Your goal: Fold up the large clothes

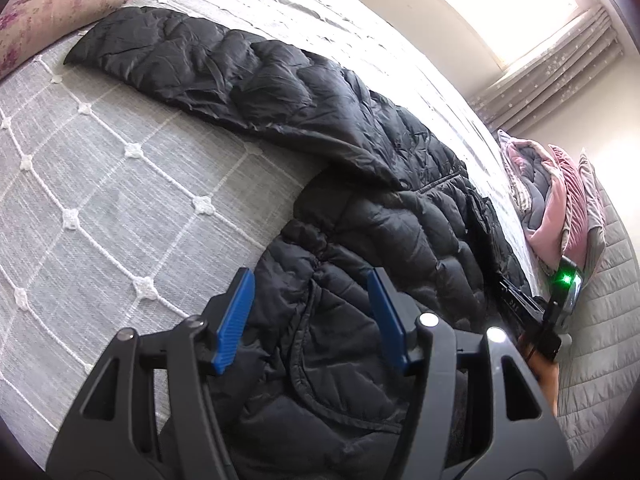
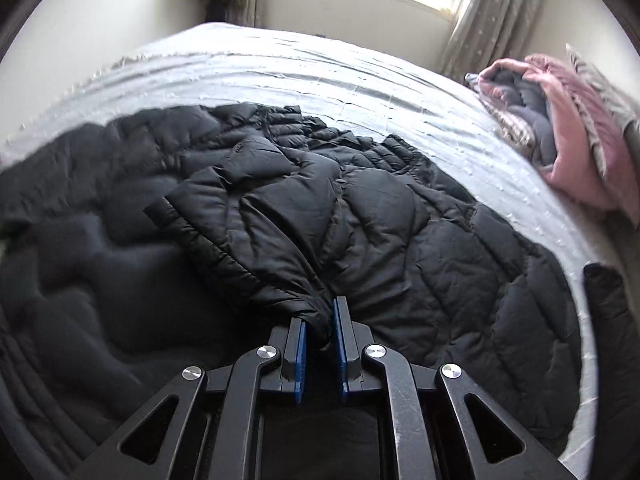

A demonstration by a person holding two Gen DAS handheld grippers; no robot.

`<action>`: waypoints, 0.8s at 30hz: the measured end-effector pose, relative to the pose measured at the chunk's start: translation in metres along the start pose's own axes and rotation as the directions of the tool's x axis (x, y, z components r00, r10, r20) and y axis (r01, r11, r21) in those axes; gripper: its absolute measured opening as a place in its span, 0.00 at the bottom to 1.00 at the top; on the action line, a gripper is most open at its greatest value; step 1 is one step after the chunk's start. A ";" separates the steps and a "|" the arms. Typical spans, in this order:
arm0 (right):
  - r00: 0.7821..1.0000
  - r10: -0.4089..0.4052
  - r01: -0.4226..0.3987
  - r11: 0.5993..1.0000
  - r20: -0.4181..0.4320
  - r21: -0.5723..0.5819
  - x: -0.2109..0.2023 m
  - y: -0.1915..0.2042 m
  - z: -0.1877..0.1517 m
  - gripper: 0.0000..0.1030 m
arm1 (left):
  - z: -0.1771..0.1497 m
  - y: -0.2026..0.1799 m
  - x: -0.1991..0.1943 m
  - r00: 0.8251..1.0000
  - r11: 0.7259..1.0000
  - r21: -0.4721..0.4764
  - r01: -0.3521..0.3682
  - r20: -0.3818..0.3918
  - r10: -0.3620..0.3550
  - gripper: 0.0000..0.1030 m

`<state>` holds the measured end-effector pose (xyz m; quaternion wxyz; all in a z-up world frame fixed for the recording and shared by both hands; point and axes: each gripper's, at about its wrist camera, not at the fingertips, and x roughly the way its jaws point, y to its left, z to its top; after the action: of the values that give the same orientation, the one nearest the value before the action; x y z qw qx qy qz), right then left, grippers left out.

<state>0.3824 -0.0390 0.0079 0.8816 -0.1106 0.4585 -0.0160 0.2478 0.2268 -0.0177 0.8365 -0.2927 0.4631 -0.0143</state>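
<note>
On the bed (image 1: pixel 100 168) lies a black puffer jacket (image 1: pixel 360 208), spread across the grey quilted cover, one sleeve (image 1: pixel 192 60) stretched out flat toward a floral pillow (image 1: pixel 52 12) at the far corner. The right gripper (image 2: pixel 320 320) has a bunched fold of the other sleeve (image 2: pixel 256 216) between its blue pads; that sleeve is drawn in over the jacket's body, and the jaws stand narrow around the fabric, though whether they press it firmly I cannot tell. The left gripper (image 1: pixel 310 316) hovers over the collar end with its jaws apart and nothing between them. A heap of pink and grey bedding (image 2: pixel 560 128) sits well apart near the curtain. My reading is that the sleeve-fold is in hand: one sleeve is being laid inward, the other is not yet done. Next, the right gripper should let its sleeve settle flat, and the left should reach for the outstretched sleeve near its cuff. Slippery, puffy fabric may spring back, so a deep bite is wise.
</note>
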 end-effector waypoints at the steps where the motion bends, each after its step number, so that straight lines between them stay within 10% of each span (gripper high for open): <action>1: 1.000 0.016 -0.016 1.000 -0.010 0.012 0.003 0.002 -0.001 0.14 | 0.000 0.000 -0.001 1.000 1.000 -0.003 0.000 0.002 0.000 0.58; 14: 0.972 0.234 -0.234 0.945 0.026 0.231 -0.045 -0.007 -0.023 0.20 | 0.003 0.014 -0.003 1.000 0.999 -0.049 0.008 -0.001 -0.009 0.59; 18: 0.956 0.280 -0.292 0.901 0.085 0.320 -0.078 -0.034 -0.048 0.86 | 0.004 0.018 -0.005 1.000 0.998 -0.065 0.017 -0.002 -0.017 0.59; 24: 0.963 0.268 -0.267 0.913 0.042 0.307 -0.075 -0.029 -0.057 0.85 | 0.003 0.016 -0.005 1.000 0.999 -0.050 0.020 0.000 -0.020 0.62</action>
<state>0.2951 -0.0679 0.0429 0.8815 0.0930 0.4617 0.0329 0.2431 0.2428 -0.0213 0.8284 -0.3184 0.4608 -0.0111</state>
